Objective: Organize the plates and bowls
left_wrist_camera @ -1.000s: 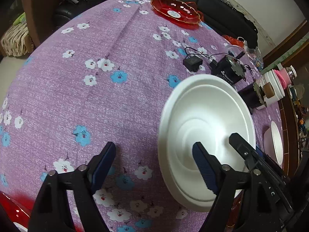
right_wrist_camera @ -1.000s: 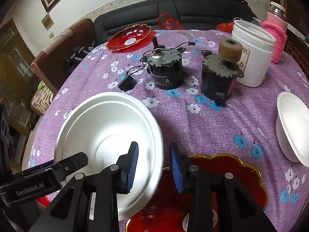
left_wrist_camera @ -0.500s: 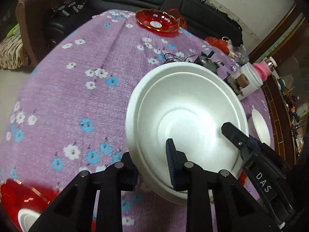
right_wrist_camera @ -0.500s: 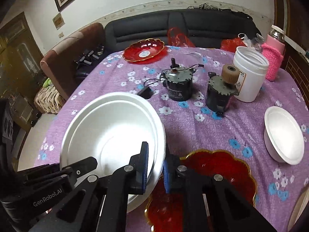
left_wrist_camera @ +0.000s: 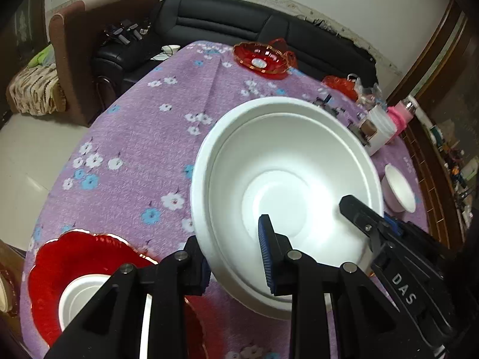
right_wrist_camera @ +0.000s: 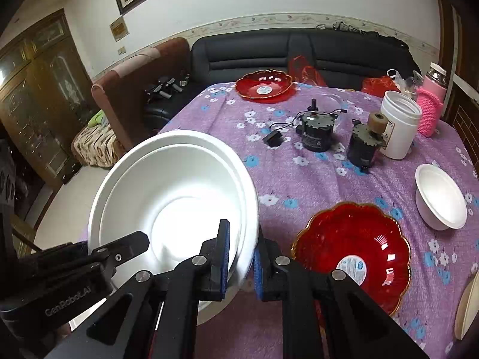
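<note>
Left wrist view
Left hand-held gripper (left_wrist_camera: 235, 261): clamped on the near rim of the white plates (left_wrist_camera: 284, 185), one blue pad inside the dish, the other under the rim.
White plates: two nested, tilted, held above the counter (left_wrist_camera: 134, 137) with its purple flowered cloth.
Right hand-held gripper (left_wrist_camera: 377, 224): reaches in from the right onto the same rim; "DAS" reads on its arm.
Around: a red dish (left_wrist_camera: 60, 266) at lower left holds a small white bowl (left_wrist_camera: 80, 296); another red dish (left_wrist_camera: 262, 59) sits at the far edge; a white bowl (left_wrist_camera: 399, 188) lies right of the plates.

Right wrist view
Right hand-held gripper (right_wrist_camera: 241, 261): closed on the plates' right rim, which is pinched between its blue pads.
Left hand-held gripper (right_wrist_camera: 125, 248): enters from the left; "GenRobot.AI" is printed on it.
In the way: the plates hide the counter's left part.
Around: a red dish with a round label (right_wrist_camera: 353, 254) just right of the fingers; two dark motors (right_wrist_camera: 317, 133); a white jar (right_wrist_camera: 399, 124); a pink-sleeved bottle (right_wrist_camera: 431, 104); a black sofa (right_wrist_camera: 299, 53) behind.
</note>
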Motion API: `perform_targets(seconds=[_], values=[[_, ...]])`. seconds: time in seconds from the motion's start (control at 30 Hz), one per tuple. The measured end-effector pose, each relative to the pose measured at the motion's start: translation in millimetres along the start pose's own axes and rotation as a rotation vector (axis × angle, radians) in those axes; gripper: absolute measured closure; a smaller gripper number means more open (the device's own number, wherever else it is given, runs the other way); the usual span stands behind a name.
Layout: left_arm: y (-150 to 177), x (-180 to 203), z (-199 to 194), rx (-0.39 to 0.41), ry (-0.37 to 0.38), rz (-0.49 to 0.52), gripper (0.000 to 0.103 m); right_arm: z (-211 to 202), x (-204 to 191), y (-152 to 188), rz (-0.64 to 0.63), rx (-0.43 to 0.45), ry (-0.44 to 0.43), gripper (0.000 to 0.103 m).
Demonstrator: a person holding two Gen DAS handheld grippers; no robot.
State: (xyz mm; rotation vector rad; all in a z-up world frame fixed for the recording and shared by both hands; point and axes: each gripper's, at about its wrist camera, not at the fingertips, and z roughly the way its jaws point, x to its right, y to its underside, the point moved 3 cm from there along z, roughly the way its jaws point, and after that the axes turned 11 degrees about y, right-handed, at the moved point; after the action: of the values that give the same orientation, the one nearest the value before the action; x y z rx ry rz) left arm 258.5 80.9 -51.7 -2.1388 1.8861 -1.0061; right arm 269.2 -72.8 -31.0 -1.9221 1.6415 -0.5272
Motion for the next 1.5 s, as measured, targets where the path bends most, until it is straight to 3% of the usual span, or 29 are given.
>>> perform_targets(seconds=[0.17,0.27,0.33,0.43,0.57,0.63,0.7,0.77,0.87,1.07,1.17,1.23,1.27,1.5], values=[[3,-11,34,-0.022,-0.097,-0.028,0.069,27,0,12,0.015,-0.061,0.019,0.085],[3,-26,56,-0.078,-0.131,-0.071,0.069,52,4,21,0.02,-0.134,0.019,0.084],[6,-32,53,-0.087,-0.104,-0.113,0.069,48,17,24,0.056,-0.129,-0.003,0.083],[8,-27,28,-0.022,-0.125,-0.099,0.069,25,54,21,0.12,-0.079,-0.027,0.082],[19,27,3,0.044,-0.02,0.034,0.059,5,122,28,0.207,-0.015,0.072,0.077],[33,58,6,0.023,0.066,0.082,0.055,9,155,36,0.235,-0.008,0.169,0.077],[48,84,16,-0.023,0.128,0.119,0.055,24,180,47,0.293,-0.07,0.195,0.077],[60,106,28,-0.063,0.167,0.154,0.055,38,195,56,0.36,-0.111,0.15,0.077],[75,127,46,-0.101,0.173,0.197,0.055,45,199,58,0.36,-0.107,0.154,0.077],[89,131,72,-0.161,0.156,0.171,0.055,43,208,62,0.384,-0.091,0.193,0.075],[92,130,81,-0.177,0.143,0.166,0.056,54,211,68,0.411,-0.125,0.132,0.07],[94,128,88,-0.188,0.145,0.152,0.056,60,207,71,0.433,-0.147,0.04,0.076],[93,127,90,-0.189,0.141,0.146,0.056,59,207,73,0.439,-0.146,0.031,0.089],[89,121,98,-0.186,0.133,0.139,0.055,27,217,102,0.414,-0.181,0.002,0.094]])
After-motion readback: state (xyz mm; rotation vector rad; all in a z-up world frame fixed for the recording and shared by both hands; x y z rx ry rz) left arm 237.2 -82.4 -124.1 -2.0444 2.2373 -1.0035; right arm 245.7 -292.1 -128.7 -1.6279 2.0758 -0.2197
